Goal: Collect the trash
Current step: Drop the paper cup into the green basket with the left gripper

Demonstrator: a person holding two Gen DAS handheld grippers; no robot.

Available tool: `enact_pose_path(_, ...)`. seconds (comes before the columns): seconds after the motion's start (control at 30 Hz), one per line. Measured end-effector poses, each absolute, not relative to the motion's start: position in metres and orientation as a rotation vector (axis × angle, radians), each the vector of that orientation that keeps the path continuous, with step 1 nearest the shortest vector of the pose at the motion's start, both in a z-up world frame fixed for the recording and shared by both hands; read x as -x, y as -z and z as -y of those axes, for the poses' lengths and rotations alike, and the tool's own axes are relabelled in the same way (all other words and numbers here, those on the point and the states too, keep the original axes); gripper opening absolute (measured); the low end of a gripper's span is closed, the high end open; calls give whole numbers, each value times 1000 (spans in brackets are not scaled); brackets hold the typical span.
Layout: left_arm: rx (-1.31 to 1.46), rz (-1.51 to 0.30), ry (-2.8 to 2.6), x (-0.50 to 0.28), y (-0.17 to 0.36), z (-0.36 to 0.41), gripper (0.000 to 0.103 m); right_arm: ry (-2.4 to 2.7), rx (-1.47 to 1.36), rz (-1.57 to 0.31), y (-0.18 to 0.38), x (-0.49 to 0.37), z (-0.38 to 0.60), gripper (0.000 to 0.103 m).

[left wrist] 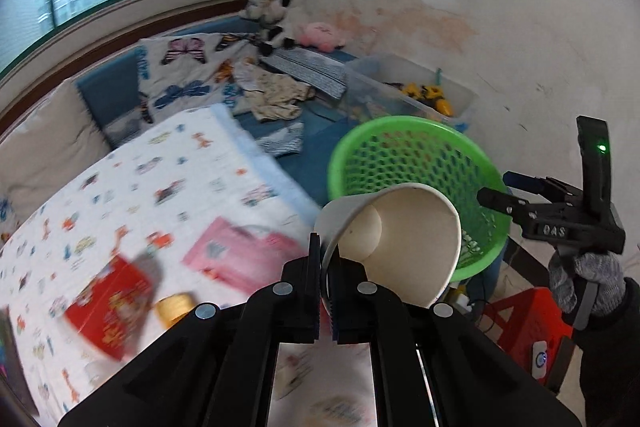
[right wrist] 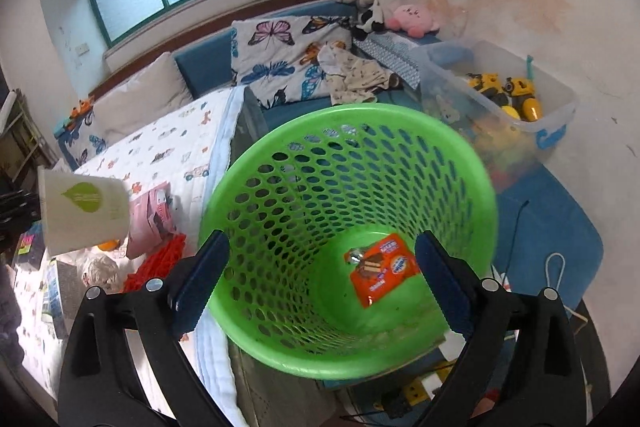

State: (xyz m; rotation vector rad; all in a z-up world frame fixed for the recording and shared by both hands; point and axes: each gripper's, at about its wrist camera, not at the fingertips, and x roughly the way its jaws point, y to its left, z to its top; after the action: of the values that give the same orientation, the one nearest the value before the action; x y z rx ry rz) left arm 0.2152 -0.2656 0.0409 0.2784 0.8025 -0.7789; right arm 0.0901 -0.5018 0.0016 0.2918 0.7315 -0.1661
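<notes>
My left gripper [left wrist: 326, 291] is shut on the rim of a white paper cup [left wrist: 400, 243], held tilted in the air just left of the green mesh basket [left wrist: 408, 147]. The cup, with a green leaf print, also shows in the right wrist view [right wrist: 82, 209] at the far left. My right gripper [right wrist: 320, 279] is open and empty, hovering over the basket [right wrist: 280, 163]. An orange snack wrapper [right wrist: 380, 267] lies on the basket's bottom. The right gripper [left wrist: 516, 193] shows beside the basket in the left wrist view.
A bed with a printed quilt [left wrist: 160, 187] holds a pink packet [left wrist: 240, 255], a red packet [left wrist: 112, 307] and crumpled paper [right wrist: 100, 271]. A clear toy bin [right wrist: 500, 99] stands by the wall. A red stool [left wrist: 524, 323] is below the basket.
</notes>
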Motion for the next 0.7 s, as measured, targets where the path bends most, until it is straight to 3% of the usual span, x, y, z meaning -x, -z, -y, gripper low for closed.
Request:
enact_pose_path(0.47,-349,-928,869,-213,-5,384,4,192,-320,-706,3,-39,511,94)
enact_pose_path(0.57,-353,-935,866,-210,-1,392,23,190,-333,-704,5,-31,511,94)
enact_pose_path(0.63,-360,-915,865,-206,-1,392,44,189,-336,-703,6,-28,509,94)
enact_pose_path(0.7,-364,-894,867,-201,-4,389,46,182,-333,-705,6,-26,506,94)
